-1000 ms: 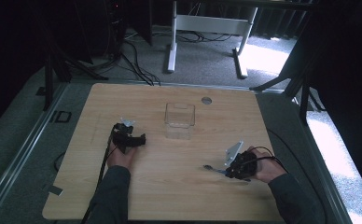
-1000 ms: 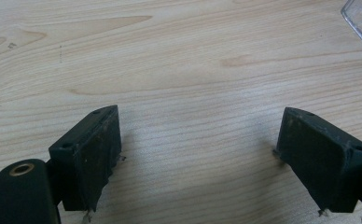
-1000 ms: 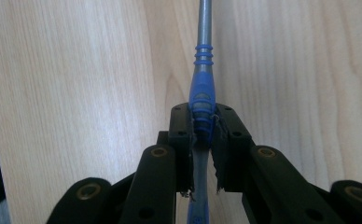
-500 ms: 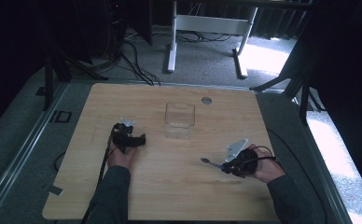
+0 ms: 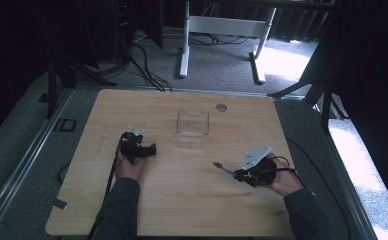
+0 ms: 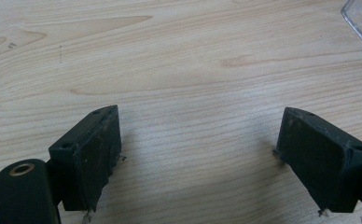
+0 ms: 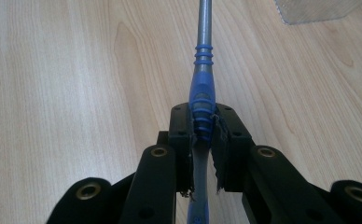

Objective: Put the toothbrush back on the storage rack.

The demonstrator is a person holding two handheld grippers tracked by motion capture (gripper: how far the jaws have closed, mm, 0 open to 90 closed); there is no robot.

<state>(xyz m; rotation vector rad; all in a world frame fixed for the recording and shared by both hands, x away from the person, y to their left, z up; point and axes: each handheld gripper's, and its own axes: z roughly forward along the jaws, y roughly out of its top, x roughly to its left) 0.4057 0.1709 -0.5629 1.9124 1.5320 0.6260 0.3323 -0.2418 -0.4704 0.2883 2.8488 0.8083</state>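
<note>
wooden table (image 5: 182,200): right claw (image 7: 202,126) clamps blue-handled tool (image 7: 202,93); left claw (image 6: 198,144) wide.

You are working at a light wooden worktop (image 5: 182,200) with rounded corners, its grain running side to side. A clear plastic box (image 5: 192,123) is sitting open-topped on it, just beyond the middle. A small round grey disc (image 5: 221,107) is showing flat in the surface near the far edge, to the right of the box. Sunlight is falling across the carpeted floor (image 5: 282,65) beyond.
</note>
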